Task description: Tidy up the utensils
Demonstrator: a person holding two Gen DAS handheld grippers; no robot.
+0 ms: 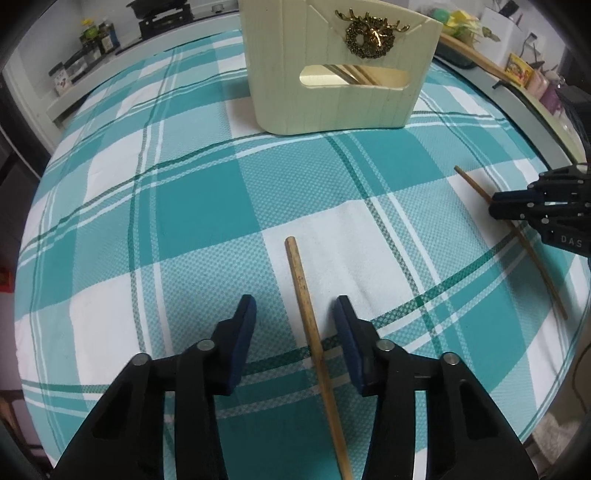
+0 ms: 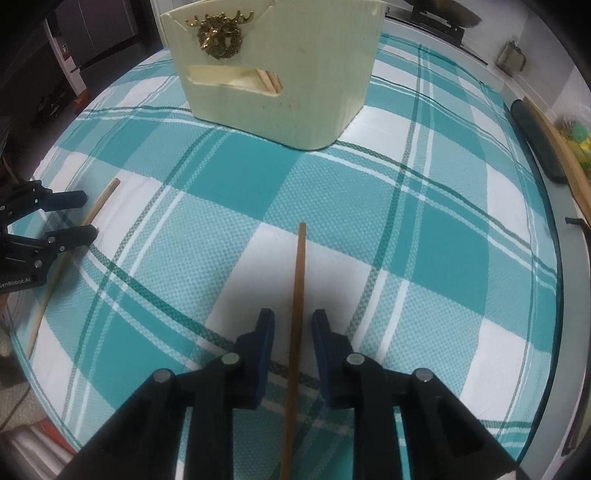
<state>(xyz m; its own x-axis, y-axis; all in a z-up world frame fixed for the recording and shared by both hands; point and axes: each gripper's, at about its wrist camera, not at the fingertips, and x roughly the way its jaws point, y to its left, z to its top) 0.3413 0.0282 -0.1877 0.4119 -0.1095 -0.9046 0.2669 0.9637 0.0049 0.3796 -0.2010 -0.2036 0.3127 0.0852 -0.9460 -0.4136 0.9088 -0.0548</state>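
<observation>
Pointing steeply down at checked cloth (image 1: 192, 206) on surface, left claw (image 1: 293, 310) standing open, pale chopstick (image 1: 314, 332) lying between fingers, untouched. Right claw (image 2: 293, 325) angling down likewise, fingers narrowly apart astride darker chopstick (image 2: 297, 295), not pressing. Cream holder (image 1: 332, 74) standing beyond.

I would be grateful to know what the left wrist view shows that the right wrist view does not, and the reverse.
Only the left wrist view: bottles on a shelf at upper left, and a yellow box at right.
Only the right wrist view: a long black case beyond the cloth's right edge.
Both: the cream holder with its gold deer emblem, the teal checked cloth, a pale chopstick between the left hand-held gripper fingers, and a darker chopstick between the right hand-held gripper fingers.
</observation>
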